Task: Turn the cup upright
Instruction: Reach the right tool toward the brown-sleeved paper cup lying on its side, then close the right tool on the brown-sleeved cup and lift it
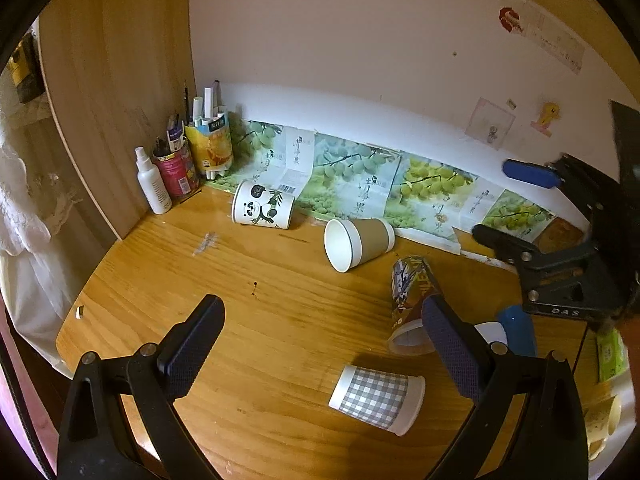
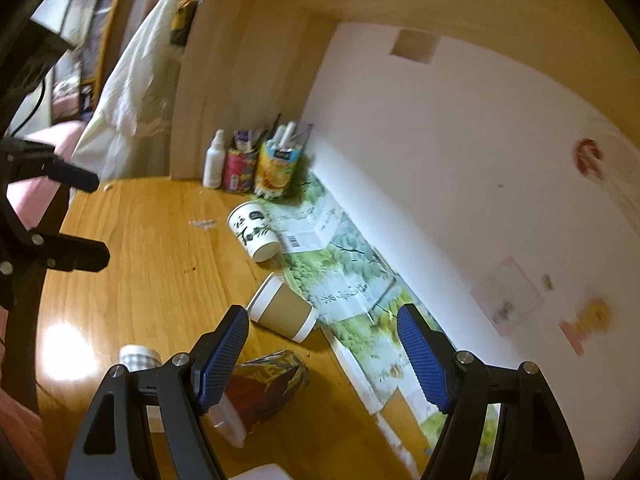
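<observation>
Several paper cups lie on their sides on the wooden desk (image 1: pixel 260 320). A panda cup (image 1: pixel 262 206) lies near the back; it also shows in the right wrist view (image 2: pixel 254 232). A brown cup (image 1: pixel 356 242) lies mid-desk, also in the right wrist view (image 2: pixel 282 308). A dark printed cup (image 1: pixel 412 300) lies to the right, just under my right gripper (image 2: pixel 320 336) as a dark cup (image 2: pixel 268 384). A grey checked cup (image 1: pixel 378 398) lies between the fingers of my left gripper (image 1: pixel 324 324). Both grippers are open and empty. The right gripper (image 1: pixel 516 204) hovers at right.
Pen holders (image 1: pixel 210 146) and a white spray bottle (image 1: pixel 152 182) stand in the back left corner. Green grape-printed paper (image 1: pixel 360 184) lines the wall's foot. A blue object (image 1: pixel 516 330) and yellow-green items (image 1: pixel 610 354) sit at the right. White cloth (image 2: pixel 132 92) hangs left of the desk.
</observation>
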### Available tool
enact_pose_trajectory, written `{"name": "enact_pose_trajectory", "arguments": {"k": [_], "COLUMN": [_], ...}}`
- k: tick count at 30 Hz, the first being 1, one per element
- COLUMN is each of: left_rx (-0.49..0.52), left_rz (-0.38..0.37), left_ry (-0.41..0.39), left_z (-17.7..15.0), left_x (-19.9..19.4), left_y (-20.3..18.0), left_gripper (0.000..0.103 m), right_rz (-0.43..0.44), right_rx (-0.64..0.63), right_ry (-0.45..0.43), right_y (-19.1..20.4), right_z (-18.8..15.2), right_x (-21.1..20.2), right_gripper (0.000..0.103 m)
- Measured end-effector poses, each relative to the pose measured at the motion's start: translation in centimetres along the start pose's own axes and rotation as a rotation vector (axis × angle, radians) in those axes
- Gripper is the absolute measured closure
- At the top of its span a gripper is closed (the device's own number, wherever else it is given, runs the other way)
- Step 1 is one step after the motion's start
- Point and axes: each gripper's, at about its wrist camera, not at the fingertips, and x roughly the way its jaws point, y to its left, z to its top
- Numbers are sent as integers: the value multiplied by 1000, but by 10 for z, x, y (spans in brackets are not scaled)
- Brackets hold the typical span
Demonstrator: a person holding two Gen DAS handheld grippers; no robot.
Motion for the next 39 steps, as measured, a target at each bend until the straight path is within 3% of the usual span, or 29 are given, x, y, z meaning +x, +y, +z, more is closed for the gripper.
{"name": "enact_pose_trajectory", "arguments": {"k": [10, 22, 39], "left_rx": [-4, -86, -134], "left_rz": [-82, -203, -240], "left_ry": [50, 91, 147], "left_z": [6, 17, 12], "left_x": [31, 64, 85], "left_y": [-5, 4, 7], "left_gripper": [3, 3, 3], "right_rz": [159, 355, 418], "right_rx": [-188, -177, -154], "right_ry": [76, 178, 286], "right_y": [-4, -11, 1], "right_z": [2, 6, -6], "right_x": [62, 134, 191], "right_gripper": [26, 26, 26]}}
